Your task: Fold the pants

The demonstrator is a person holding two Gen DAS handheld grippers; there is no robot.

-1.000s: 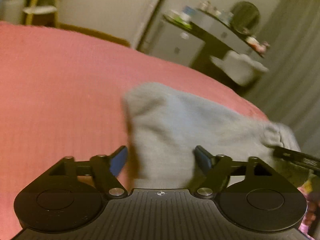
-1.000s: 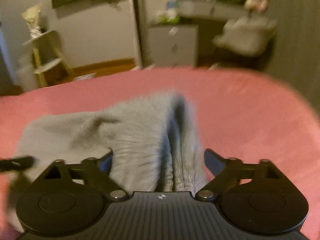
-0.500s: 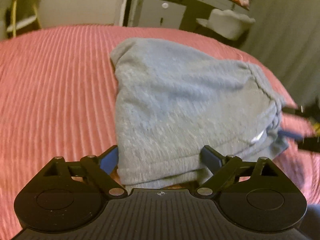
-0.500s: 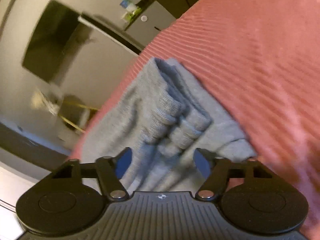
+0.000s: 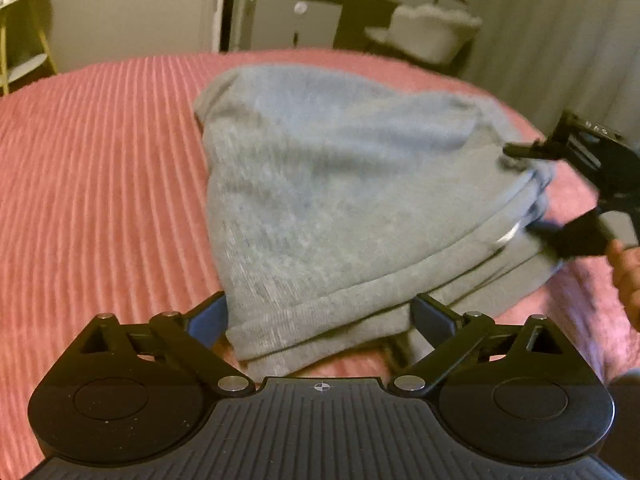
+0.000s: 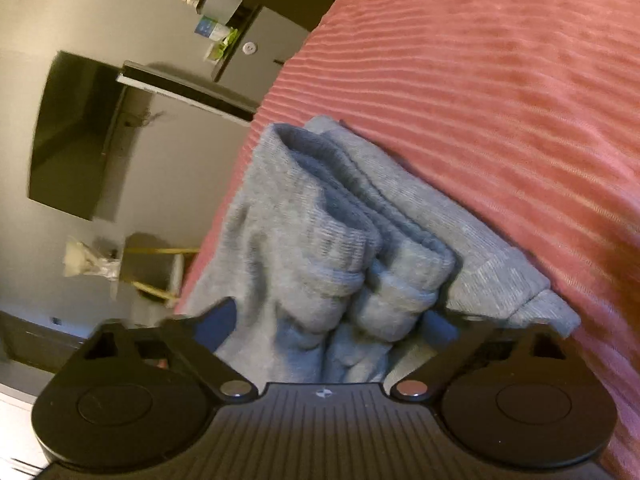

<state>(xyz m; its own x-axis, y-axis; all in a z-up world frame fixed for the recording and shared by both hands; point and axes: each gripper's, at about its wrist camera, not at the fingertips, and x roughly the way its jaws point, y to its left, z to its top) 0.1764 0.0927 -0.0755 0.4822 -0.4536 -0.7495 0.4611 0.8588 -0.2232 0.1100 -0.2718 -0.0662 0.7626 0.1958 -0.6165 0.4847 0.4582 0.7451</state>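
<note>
Grey folded pants (image 5: 340, 200) lie on a pink ribbed bedspread (image 5: 100, 180). My left gripper (image 5: 320, 314) sits low at their near edge. Its jaws are opening, and the folded hem lies loosely between the fingers without being pinched. My right gripper (image 5: 520, 189) comes in from the right, rolled on its side, with one finger above and one below the stacked edge. In the right wrist view the ribbed cuffs and layers of the pants (image 6: 320, 220) bunch up between the fingers of the right gripper (image 6: 328, 322), which is shut on them. A hand (image 5: 628, 276) holds that gripper.
The bedspread (image 6: 500, 100) stretches wide around the pants. Past the bed's far edge stand a grey dresser (image 5: 296, 20), a fluffy white chair (image 5: 432, 32), a yellow stool (image 5: 24, 32) and a curtain (image 5: 560, 40). A dark TV (image 6: 76, 136) hangs on the wall.
The pants dropped from a raised drape to lying flat and folded. My left jaws widened off the hem. My right gripper rolled onto its side, sank and closed on the bunched edge.
</note>
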